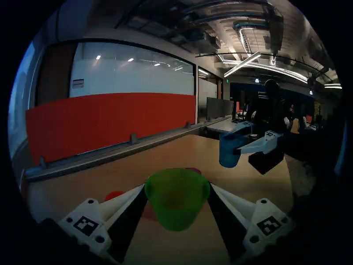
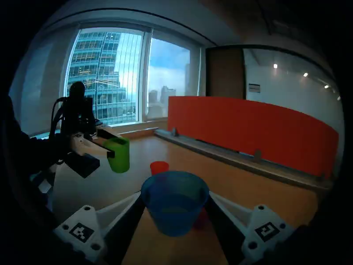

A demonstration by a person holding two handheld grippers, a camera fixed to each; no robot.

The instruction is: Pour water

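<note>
Office: glass partition [image 1: 132,70], high-rise window [image 2: 108,75]

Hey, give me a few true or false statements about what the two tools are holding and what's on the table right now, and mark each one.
1. The left tool grips a green cup. True.
2. The right tool grips a red cup. False: it grips a blue cup; a red cup stands on the table.
3. Both held cups are roughly upright. True.
4. The green cup's rim touches the blue cup's rim. False: the two cups are held well apart.
5. An orange-red panel runs along the table's far side. True.
</note>
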